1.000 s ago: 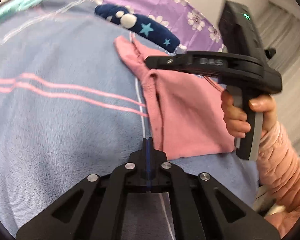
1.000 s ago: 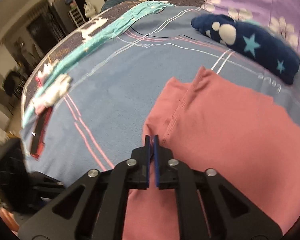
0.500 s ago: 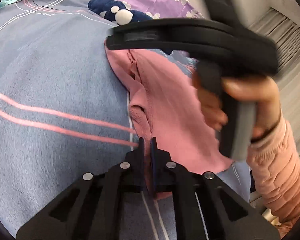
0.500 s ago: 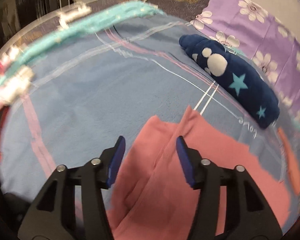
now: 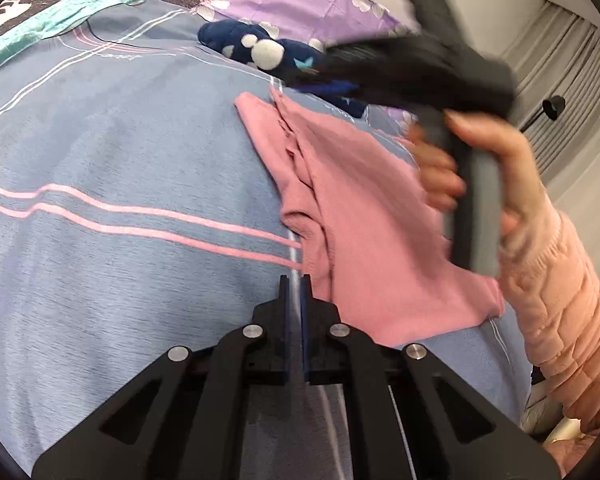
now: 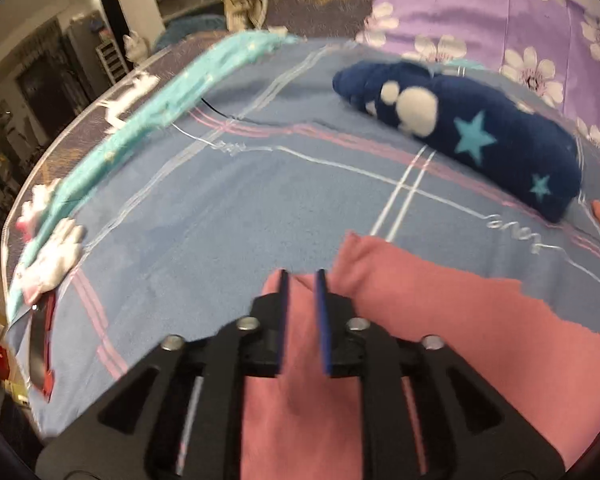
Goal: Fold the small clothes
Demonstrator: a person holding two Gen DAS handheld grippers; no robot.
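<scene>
My right claw (image 6: 300, 276), jaws just narrowing, straddles the pink knit garment (image 6: 440, 320); my left claw (image 5: 295, 280), closed, grips nothing. Seat deeper before pinching.

A plain pink garment (image 5: 380, 232) lies on a blue-grey bedsheet (image 5: 120, 160) crossed by pink and white stripes. A navy plush item (image 6: 472, 136) bears turquoise stars and white paw spots. The pillow (image 6: 500, 8) is purple with white flowers.
</scene>
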